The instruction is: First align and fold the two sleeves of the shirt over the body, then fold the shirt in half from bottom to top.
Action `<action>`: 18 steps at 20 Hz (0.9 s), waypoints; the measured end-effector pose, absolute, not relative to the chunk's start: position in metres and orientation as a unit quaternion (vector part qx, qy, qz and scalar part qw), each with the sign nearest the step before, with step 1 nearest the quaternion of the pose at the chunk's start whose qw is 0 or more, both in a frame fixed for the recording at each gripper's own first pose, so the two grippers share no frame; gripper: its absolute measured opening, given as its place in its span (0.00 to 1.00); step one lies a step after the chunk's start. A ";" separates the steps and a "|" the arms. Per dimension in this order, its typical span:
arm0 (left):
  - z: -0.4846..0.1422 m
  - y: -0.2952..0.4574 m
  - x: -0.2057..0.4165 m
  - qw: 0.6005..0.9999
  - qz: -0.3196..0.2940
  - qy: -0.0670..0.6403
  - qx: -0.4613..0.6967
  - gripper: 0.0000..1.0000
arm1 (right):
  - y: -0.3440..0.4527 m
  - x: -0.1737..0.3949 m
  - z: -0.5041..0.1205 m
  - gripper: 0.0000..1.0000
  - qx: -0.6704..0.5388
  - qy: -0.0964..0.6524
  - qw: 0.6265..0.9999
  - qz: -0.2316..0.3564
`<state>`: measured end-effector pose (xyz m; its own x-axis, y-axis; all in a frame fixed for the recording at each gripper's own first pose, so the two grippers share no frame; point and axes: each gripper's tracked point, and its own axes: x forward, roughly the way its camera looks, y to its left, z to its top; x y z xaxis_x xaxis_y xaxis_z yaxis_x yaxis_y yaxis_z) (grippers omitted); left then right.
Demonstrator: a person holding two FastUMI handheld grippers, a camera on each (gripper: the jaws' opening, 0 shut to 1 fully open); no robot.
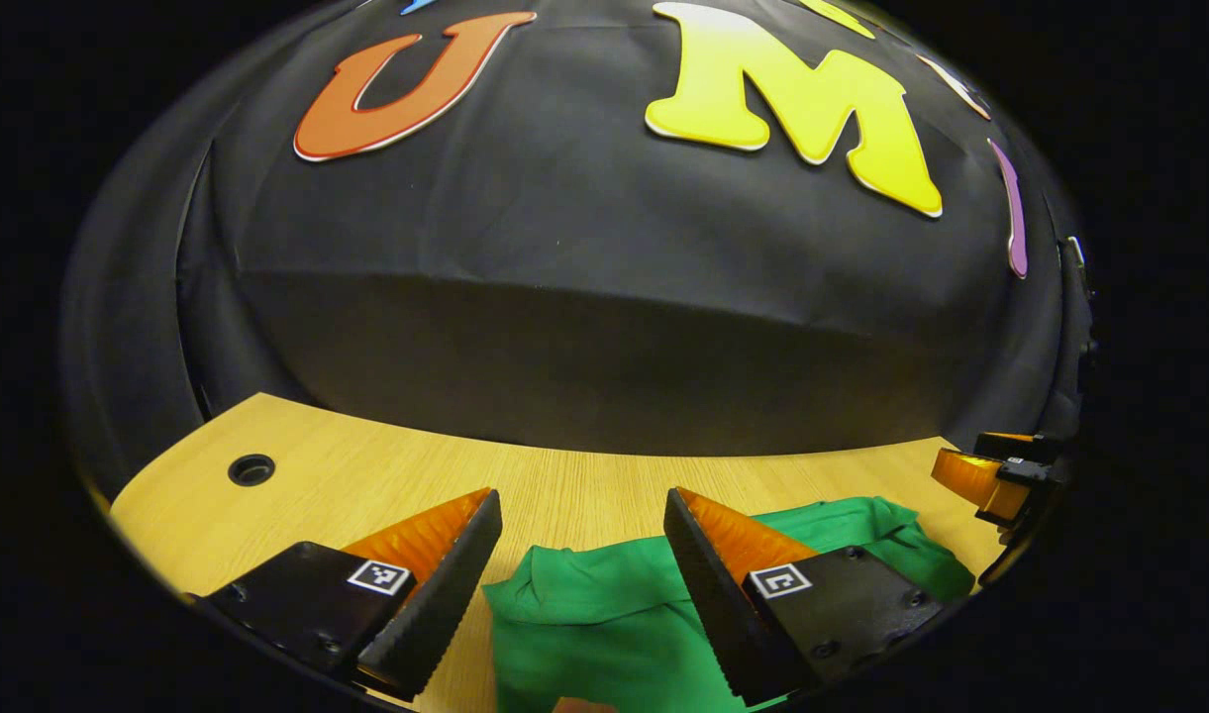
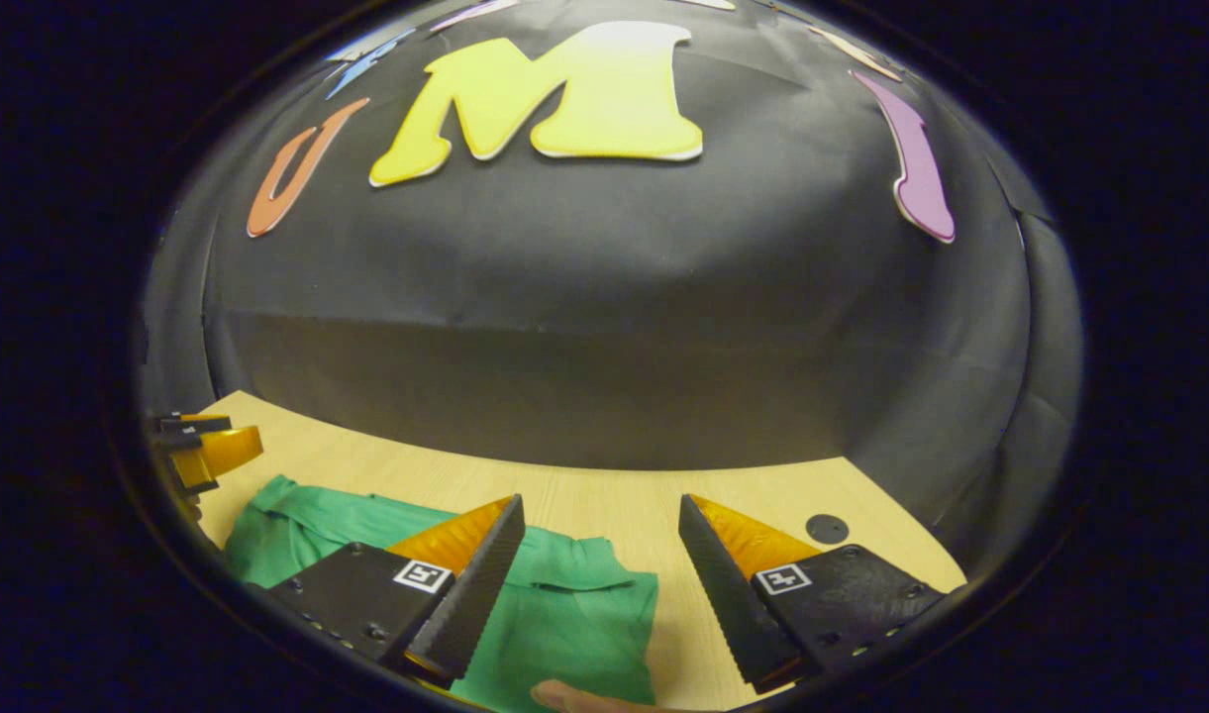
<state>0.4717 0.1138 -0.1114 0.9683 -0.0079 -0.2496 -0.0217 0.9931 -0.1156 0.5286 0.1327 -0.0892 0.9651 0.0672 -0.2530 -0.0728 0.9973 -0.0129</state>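
Note:
A green shirt (image 1: 604, 614) lies on the wooden table (image 1: 366, 485), its top edge toward the booth wall. My left gripper (image 1: 579, 594) hangs open above the shirt's left part, its fingers wide apart with nothing between them. In the right gripper view the same shirt (image 2: 564, 614) spreads from lower left to the middle. My right gripper (image 2: 599, 594) is open over the shirt's right edge. The right gripper (image 1: 995, 480) shows at the far right of the left gripper view, and the left gripper (image 2: 203, 451) at the far left of the right gripper view.
A round cable hole (image 1: 251, 469) sits in the table's far left corner, another hole (image 2: 827, 528) at the far right. The black cloth wall (image 1: 604, 327) rises right behind the table's back edge. A fingertip (image 2: 564, 696) peeks in at the bottom.

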 end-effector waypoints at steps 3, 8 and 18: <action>-0.094 0.094 0.433 0.991 -0.013 0.119 -0.056 1.00 | 0.122 0.488 -0.067 0.95 -0.003 0.113 0.993 0.034; -0.053 0.073 0.339 0.995 -0.014 0.095 -0.010 1.00 | 0.101 0.399 -0.025 0.96 0.025 0.084 0.995 0.038; -0.009 0.041 0.150 0.999 0.019 0.049 -0.002 1.00 | 0.058 0.185 -0.021 0.95 -0.013 0.036 0.997 0.071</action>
